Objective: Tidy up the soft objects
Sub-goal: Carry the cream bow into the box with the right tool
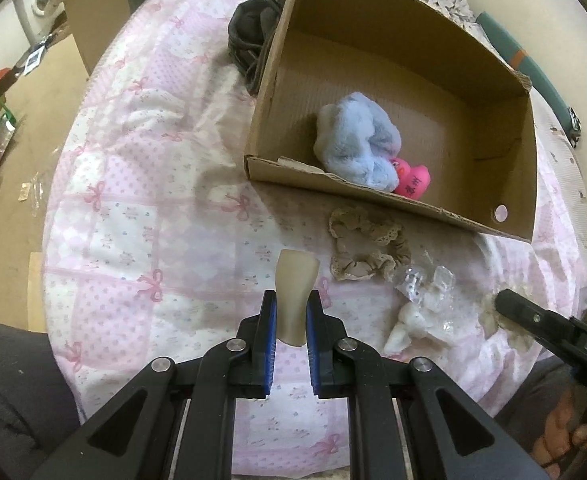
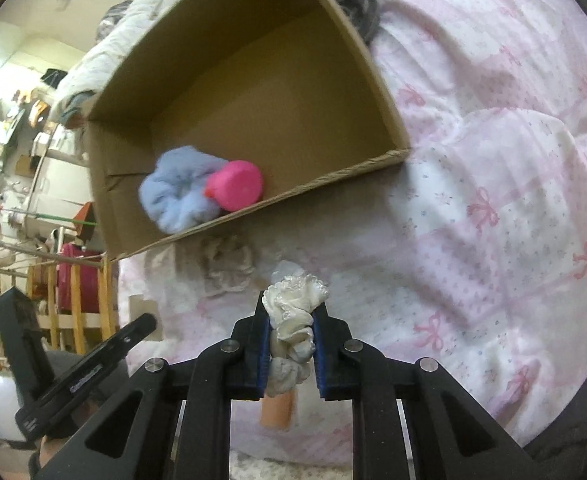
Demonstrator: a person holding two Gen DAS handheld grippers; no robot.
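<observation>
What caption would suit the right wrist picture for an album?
Right tongs grip a white scrunchie on the pink bedspread, facing a box with a blue plush and pink duck.

Dark garment (image 1: 253,40) half hidden — behind box (image 1: 269,80)

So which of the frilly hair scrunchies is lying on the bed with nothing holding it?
The beige lace scrunchie, alone on the pink quilt beside the cardboard box. The white pearl-trimmed scrunchie is pinched in the right gripper.

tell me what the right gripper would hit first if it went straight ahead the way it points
Probably the beige lace scrunchie on the bedspread, then the cardboard box's near wall; depth is unclear. The right gripper carries a white scrunchie.
</observation>
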